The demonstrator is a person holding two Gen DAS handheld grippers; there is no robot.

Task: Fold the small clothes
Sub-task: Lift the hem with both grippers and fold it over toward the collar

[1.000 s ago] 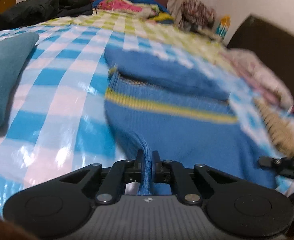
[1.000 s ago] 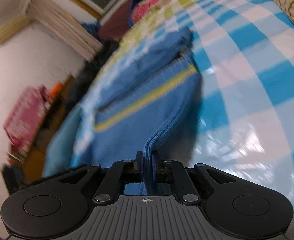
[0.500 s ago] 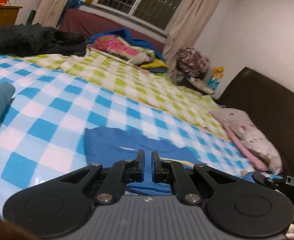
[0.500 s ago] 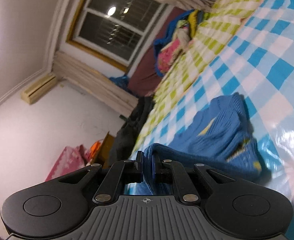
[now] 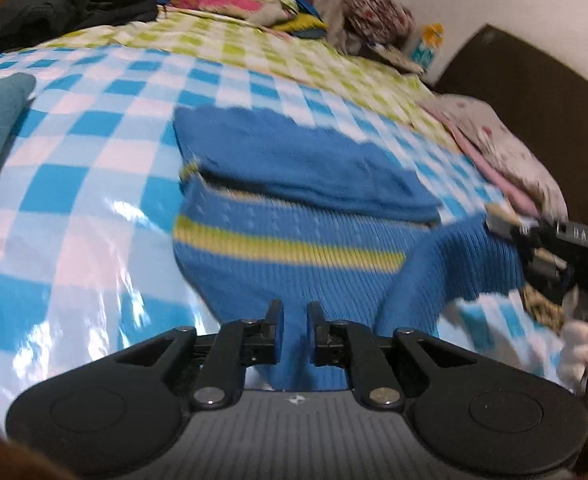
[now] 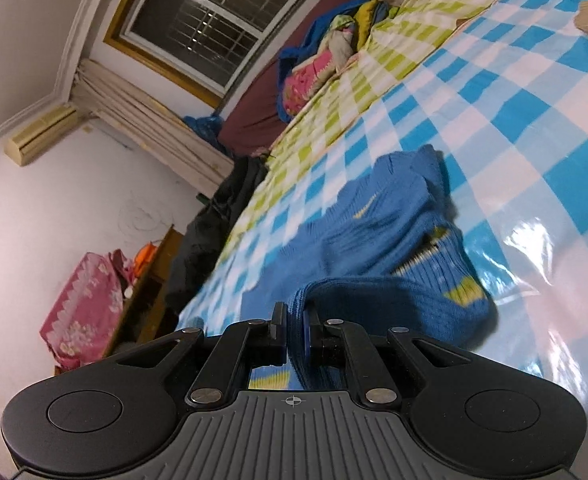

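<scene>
— Where is the blue sweater (image 5: pixel 294 240)?

— It lies on the blue-checked sheet (image 5: pixel 73 208), its yellow stripe (image 5: pixel 285 246) running from 9 to 3 o'clock ahead of my left gripper (image 5: pixel 294 320). A folded blue panel sits beyond the stripe, toward 12.

— And your fingers?

— My left ones pinch the knit hem between them. My right gripper (image 6: pixel 296 326) is pressed on a raised fold of the same sweater (image 6: pixel 374 240); the rest lies toward 1 o'clock.
</scene>
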